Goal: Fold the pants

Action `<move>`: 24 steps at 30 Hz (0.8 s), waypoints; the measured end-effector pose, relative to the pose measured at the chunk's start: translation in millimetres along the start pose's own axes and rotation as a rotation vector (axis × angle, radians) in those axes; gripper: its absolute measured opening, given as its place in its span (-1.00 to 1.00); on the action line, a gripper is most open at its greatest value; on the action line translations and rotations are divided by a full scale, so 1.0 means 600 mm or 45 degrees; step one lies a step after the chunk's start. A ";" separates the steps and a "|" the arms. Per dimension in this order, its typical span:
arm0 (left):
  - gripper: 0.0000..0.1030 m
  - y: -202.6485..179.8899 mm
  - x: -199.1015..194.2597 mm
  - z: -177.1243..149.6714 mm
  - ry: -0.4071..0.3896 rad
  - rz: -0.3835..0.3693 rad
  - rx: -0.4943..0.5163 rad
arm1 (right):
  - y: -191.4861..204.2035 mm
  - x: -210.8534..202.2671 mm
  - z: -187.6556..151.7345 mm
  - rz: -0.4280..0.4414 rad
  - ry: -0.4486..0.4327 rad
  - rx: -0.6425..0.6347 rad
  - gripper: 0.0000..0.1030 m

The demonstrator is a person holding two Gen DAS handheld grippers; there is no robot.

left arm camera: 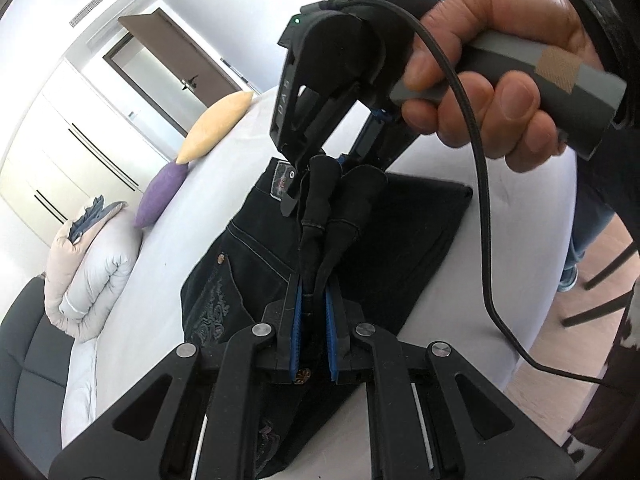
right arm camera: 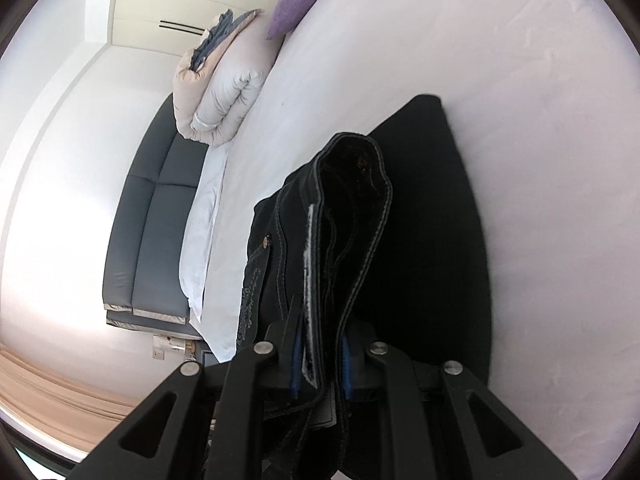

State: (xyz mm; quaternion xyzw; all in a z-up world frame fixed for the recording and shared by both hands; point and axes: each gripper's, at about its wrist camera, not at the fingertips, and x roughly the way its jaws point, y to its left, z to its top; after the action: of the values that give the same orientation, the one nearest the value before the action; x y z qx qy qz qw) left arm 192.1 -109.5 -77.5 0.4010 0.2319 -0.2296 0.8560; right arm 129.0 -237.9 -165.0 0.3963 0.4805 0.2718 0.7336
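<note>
Dark denim pants (left arm camera: 248,264) lie folded on a white bed (left arm camera: 520,264). My left gripper (left arm camera: 314,320) is shut on a bunched edge of the pants, blue pads pressed on the cloth. My right gripper (left arm camera: 320,160) shows in the left wrist view, held by a hand (left arm camera: 492,80), and is shut on the same raised edge farther along. In the right wrist view my right gripper (right arm camera: 322,360) clamps the waistband of the pants (right arm camera: 352,208), which stands up in a loop above the flat folded part (right arm camera: 440,216).
A purple pillow (left arm camera: 164,196), a yellow pillow (left arm camera: 216,128) and a rolled white duvet (left arm camera: 92,276) lie along the bed's far side. A dark sofa (right arm camera: 148,236) stands beside the bed. Chair legs (left arm camera: 600,300) stand on the wood floor at right.
</note>
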 end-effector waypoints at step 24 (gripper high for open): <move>-0.80 0.043 0.106 -0.022 0.013 -0.070 0.093 | -0.076 -0.018 -0.015 0.041 -0.048 0.094 -0.73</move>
State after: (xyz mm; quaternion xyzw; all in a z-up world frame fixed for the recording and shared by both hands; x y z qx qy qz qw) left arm 254.3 -97.4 -107.4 0.4266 0.2388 -0.2591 0.8330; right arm 117.4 -268.0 -200.4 0.4359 0.4699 0.2583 0.7229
